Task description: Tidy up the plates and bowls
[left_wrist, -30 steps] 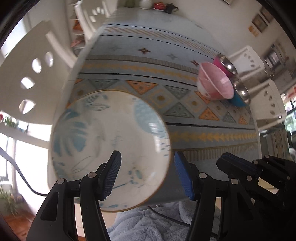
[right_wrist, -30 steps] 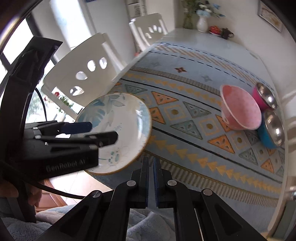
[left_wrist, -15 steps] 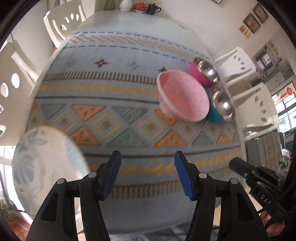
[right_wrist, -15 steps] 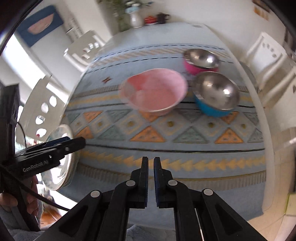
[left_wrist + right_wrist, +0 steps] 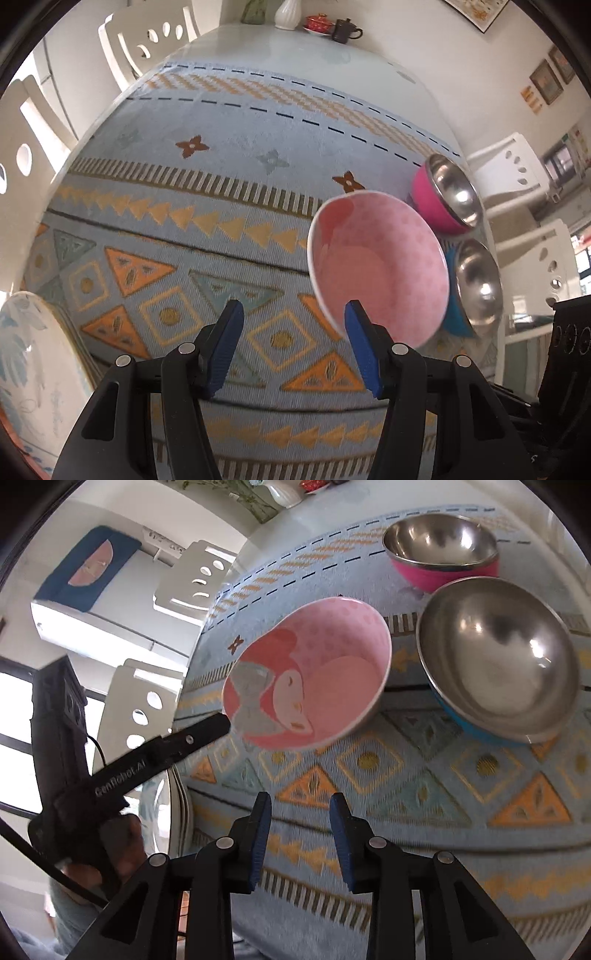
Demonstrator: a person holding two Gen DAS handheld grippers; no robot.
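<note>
A pink ceramic bowl (image 5: 380, 269) with a fox picture inside (image 5: 314, 679) stands on the patterned tablecloth. Beside it stand a steel bowl with a blue outside (image 5: 498, 664) and a steel bowl with a magenta outside (image 5: 439, 550); both also show in the left wrist view (image 5: 478, 284) (image 5: 448, 199). A white plate with blue leaves (image 5: 26, 373) lies at the table's near left edge. My left gripper (image 5: 291, 347) is open and empty, its right finger close to the pink bowl's near rim. My right gripper (image 5: 301, 838) is open and empty, short of the pink bowl.
White chairs (image 5: 147, 40) stand around the table. A vase (image 5: 290, 13), a red cup and a dark mug (image 5: 343, 29) sit at the far end. The blue and orange tablecloth (image 5: 221, 147) covers the near part of the table.
My left gripper has swung from the leaf plate toward the pink bowl. My right gripper has moved closer to the bowls and opened from shut.
</note>
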